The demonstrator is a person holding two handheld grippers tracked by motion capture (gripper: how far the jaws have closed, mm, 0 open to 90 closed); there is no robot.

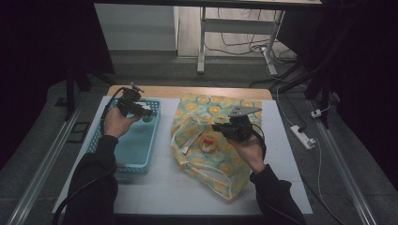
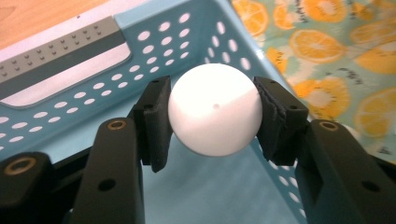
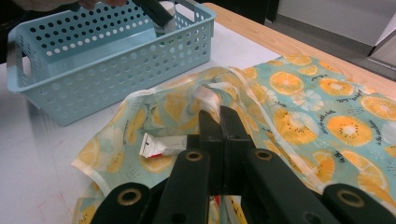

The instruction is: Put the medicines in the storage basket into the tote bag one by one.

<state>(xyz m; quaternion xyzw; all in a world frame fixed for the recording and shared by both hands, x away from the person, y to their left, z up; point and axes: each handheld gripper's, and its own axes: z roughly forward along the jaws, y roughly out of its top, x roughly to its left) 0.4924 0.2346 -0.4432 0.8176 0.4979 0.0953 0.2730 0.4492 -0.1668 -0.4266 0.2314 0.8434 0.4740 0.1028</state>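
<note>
Two grippers are at work over the white tabletop, which carries, from largest to smallest, a turquoise drawstring cloth bag printed with orange slices, a pale blue perforated plastic basket, and a smooth white ball.

Progress, as judged: the ball appears to be on its way from basket to bag, or the reverse; direction cannot be settled. The ball is held above the basket's far end, near the corner beside the bag. The basket floor under it looks bare. A small red-and-white tube lies at the bag's mouth, and something red and white shows there in the high view too. So the transfer is partly done at best, with the ball yet to be set down.

Left gripper: jaws about half open, pads pressed on either side of the ball. The hand is raised over the basket, gripper pointing across toward the bag.

Right gripper: jaws fully closed, pinching the bag's pale hem and holding the mouth up. The forearm comes in from the lower right, and the wrist is level.
</note>
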